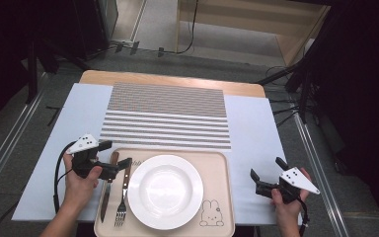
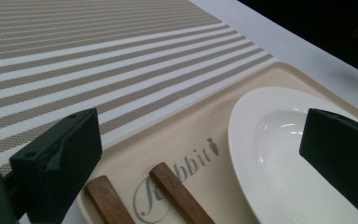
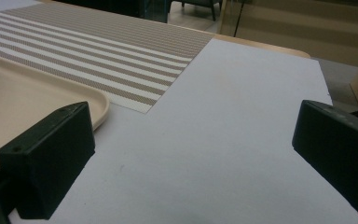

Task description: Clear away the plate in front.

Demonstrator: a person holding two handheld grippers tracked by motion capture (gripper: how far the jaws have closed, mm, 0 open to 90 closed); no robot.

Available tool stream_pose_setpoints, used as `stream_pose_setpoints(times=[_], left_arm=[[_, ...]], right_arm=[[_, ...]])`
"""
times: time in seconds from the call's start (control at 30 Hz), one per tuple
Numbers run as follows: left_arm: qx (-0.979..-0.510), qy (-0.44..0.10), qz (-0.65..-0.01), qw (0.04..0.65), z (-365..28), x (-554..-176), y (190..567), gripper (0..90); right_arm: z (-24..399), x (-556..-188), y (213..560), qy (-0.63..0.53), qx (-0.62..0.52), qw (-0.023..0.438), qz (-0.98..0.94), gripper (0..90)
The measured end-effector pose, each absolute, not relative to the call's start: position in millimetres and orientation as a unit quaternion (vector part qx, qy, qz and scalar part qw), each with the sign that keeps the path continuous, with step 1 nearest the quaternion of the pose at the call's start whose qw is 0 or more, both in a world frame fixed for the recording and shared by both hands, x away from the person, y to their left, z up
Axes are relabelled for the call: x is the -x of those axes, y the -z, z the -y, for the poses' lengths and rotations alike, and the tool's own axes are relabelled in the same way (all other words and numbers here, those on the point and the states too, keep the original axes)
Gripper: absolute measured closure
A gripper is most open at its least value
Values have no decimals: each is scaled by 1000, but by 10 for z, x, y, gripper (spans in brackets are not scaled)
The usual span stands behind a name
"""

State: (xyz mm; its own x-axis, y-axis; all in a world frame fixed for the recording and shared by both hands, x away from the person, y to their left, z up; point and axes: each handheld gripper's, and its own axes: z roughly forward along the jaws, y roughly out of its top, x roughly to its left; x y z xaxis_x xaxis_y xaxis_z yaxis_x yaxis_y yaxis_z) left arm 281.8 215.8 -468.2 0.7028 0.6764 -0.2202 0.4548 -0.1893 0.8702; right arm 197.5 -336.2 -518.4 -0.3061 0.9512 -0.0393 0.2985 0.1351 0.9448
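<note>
A cream tray (image 1: 212,168) at the table's near edge holds a white plate (image 1: 165,191), with a wooden-handled knife (image 1: 107,190) and fork (image 1: 123,197) lying side by side to the plate's left. My left gripper (image 1: 116,153) hovers over the tops of both handles, open, with nothing between its jaws. In the left gripper view my left gripper (image 2: 199,128) stands wide; the knife handle (image 2: 105,198) and fork handle (image 2: 179,193) lie below on the tray (image 2: 168,140), beside the plate (image 2: 270,154). My right gripper (image 1: 266,168) is open right of the tray.
A striped placemat (image 1: 165,116) lies beyond the tray on a pale sheet (image 1: 251,128) that covers the wooden table. In the right gripper view my right gripper (image 3: 193,121) stands over bare sheet (image 3: 223,154), with the tray corner (image 3: 28,93) at left. The floor and cables lie past the table edges.
</note>
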Motion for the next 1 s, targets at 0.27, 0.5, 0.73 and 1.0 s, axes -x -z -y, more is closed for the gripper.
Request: stream_pose_setpoints(times=[0.27, 0.5, 0.73, 1.0], left_arm=[[-754, -131, -367, 528, -2292, -2801, 4670, 0], [-749, -143, -375, 528, -2392, -2799, 4683, 0], [-739, -155, -390, 527, -2537, -2797, 4703, 0], [-727, -167, -408, 526, -2760, -2757, 4751, 0]], right_arm=[[3361, -1976, 5185, -459, -469, 356, -665, 0], [3361, -1976, 5184, -459, -470, 356, -665, 0], [3364, -1974, 5182, -460, -470, 355, -664, 0], [3363, -1973, 5183, -459, -471, 355, -664, 0]])
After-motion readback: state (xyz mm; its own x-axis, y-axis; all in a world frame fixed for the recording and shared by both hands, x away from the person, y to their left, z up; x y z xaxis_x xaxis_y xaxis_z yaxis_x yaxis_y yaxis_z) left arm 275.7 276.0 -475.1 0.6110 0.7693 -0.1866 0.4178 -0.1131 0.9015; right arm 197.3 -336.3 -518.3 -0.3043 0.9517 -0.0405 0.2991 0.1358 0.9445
